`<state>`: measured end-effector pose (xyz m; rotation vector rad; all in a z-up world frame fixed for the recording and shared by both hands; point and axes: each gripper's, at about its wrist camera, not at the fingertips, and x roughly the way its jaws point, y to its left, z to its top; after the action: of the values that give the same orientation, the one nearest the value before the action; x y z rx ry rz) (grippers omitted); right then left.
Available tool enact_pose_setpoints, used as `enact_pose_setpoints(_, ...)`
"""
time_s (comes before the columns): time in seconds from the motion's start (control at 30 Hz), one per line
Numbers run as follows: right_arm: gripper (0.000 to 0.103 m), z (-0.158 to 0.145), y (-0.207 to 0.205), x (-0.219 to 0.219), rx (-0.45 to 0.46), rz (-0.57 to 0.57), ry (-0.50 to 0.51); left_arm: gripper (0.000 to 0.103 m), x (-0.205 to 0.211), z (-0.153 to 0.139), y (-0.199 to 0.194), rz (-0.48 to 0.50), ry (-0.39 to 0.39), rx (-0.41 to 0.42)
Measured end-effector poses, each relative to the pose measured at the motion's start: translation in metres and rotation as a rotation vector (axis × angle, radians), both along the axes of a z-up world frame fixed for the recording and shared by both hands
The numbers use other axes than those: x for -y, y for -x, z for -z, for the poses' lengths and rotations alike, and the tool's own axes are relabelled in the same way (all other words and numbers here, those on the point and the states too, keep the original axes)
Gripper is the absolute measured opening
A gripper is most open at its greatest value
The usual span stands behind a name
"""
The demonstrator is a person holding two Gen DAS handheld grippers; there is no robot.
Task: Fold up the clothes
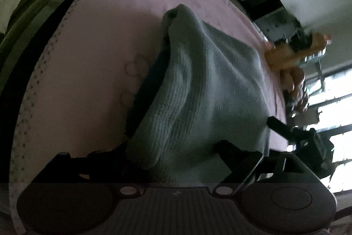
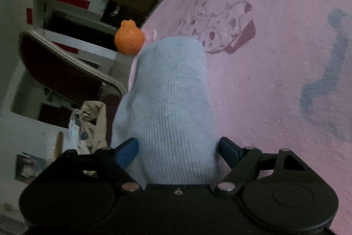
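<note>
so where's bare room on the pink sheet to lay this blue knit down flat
In the right wrist view, the pink sheet lies bare right of the blue knit, out to the grey-blue stain. It is crowded left of the knit: the orange fruit sits by the sheet's edge.

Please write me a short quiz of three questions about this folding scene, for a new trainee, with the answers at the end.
1. True or false: the orange fruit lies in the middle of the pink sheet.
2. What lies between the fingers of the right tool? A) a light blue knitted cloth B) a white shirt C) nothing
3. In the left wrist view, what lies between the fingers of the left tool?

Key:
1. False: it lies at the edge of the sheet.
2. A.
3. The same blue knitted cloth; one end of it stands bunched up from the sheet.
</note>
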<state>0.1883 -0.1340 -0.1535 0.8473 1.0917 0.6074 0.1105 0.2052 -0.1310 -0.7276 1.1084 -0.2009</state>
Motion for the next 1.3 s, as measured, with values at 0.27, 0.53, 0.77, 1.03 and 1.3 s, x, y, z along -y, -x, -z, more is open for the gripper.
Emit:
enact_pose_setpoints(0.27, 0.069, 0.003, 0.002, -0.02, -0.013, 0.08, -0.001, 0.035, 0.027, -0.012, 0.006, 0.041, -0.122, 0.062)
enact_pose_setpoints(0.53, 0.047, -0.038, 0.012, -0.024, -0.03, 0.128, -0.001, 0.021, 0.054, -0.056, 0.024, 0.074, -0.186, 0.208)
enact_pose_setpoints(0.77, 0.047, -0.093, 0.035, 0.022, 0.059, 0.15, 0.015, 0.021, 0.109, -0.084, 0.036, 0.159, -0.146, 0.291)
enact_pose_setpoints(1.03, 0.047, -0.124, 0.053, 0.15, 0.136, 0.273, 0.007, 0.021, 0.246, -0.105, 0.005, 0.314, -0.151, 0.397)
enact_pose_setpoints(1.3, 0.047, -0.107, 0.026, 0.28, 0.166, 0.401, -0.029, 0.021, 0.37, -0.086, -0.049, 0.373, -0.203, 0.429)
